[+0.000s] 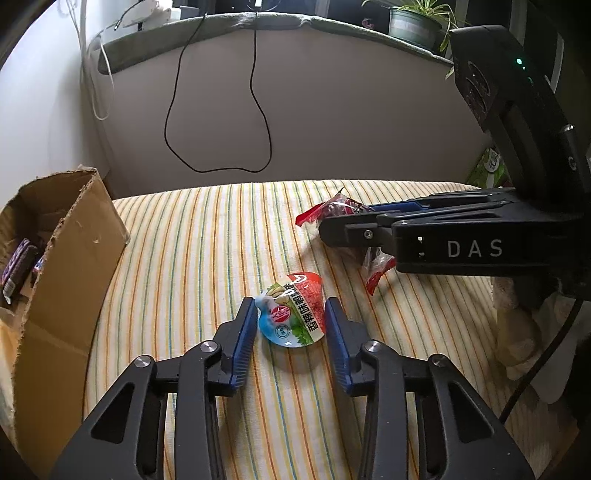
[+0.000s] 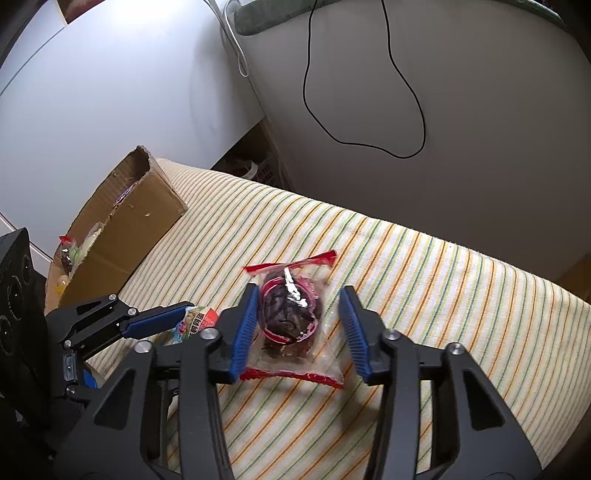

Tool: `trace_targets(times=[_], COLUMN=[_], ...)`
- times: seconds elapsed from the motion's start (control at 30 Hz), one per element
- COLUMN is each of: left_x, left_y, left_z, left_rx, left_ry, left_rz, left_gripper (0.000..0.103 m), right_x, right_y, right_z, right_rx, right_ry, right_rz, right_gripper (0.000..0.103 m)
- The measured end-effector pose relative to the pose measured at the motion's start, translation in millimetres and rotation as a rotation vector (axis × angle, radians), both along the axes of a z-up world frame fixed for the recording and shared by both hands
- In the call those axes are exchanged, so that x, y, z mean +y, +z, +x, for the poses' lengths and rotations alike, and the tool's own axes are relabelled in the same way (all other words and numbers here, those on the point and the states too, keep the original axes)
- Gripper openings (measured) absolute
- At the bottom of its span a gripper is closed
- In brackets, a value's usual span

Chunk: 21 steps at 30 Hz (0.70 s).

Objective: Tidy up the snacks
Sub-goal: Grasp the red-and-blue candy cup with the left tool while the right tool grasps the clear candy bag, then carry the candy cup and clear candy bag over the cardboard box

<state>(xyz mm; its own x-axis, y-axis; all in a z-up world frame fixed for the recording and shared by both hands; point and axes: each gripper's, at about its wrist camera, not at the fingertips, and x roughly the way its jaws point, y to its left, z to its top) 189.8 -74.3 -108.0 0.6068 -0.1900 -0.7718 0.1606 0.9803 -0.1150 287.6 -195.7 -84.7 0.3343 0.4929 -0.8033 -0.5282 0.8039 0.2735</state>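
A round sealed snack cup [image 1: 291,310] with a red, green and blue printed lid lies on the striped cloth [image 1: 207,240]. My left gripper [image 1: 290,308] is open with its blue pads on either side of the cup. A clear, red-edged packet of dark dried fruit [image 2: 290,317] lies on the cloth. My right gripper [image 2: 299,299] is open and straddles the packet. In the left wrist view the right gripper [image 1: 332,229] covers most of the packet [image 1: 334,208]. In the right wrist view the left gripper [image 2: 184,314] and the cup [image 2: 195,321] show at the lower left.
An open cardboard box [image 1: 74,266] with several snacks inside stands at the cloth's left edge; it also shows in the right wrist view [image 2: 140,218]. A wall with a hanging black cable [image 1: 255,110] rises behind. A potted plant [image 1: 413,22] stands on the ledge.
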Motion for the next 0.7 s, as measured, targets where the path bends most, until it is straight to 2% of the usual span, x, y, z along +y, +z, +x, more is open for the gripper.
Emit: trace_targets(times=[0.23,0.4,0.47,0.7], left_x=[-2,2,16,30], left_y=[1,2,3,18], left_z=[-8,-14,-10,-27], left_rx=[-0.005,-0.013,-0.015,-0.046], left_ry=[0.002,0.005,0.006,0.025], left_rz=[-0.011,-0.022,-0.029,-0.049], left_gripper=[0.034,0.033,0.033,0.033], right_x=[3,3,2,6], right_y=[4,10,13,31], right_z=[-4,-10,-13,-24], right_rx=[-0.017,-0.034,-0.042,-0.078], right_ry=[-0.008,-0.008,-0.009,-0.001], right_rz=[-0.010,-0.011,-0.009,-0.013], right_gripper=[0.035,0.035,0.035,0.035])
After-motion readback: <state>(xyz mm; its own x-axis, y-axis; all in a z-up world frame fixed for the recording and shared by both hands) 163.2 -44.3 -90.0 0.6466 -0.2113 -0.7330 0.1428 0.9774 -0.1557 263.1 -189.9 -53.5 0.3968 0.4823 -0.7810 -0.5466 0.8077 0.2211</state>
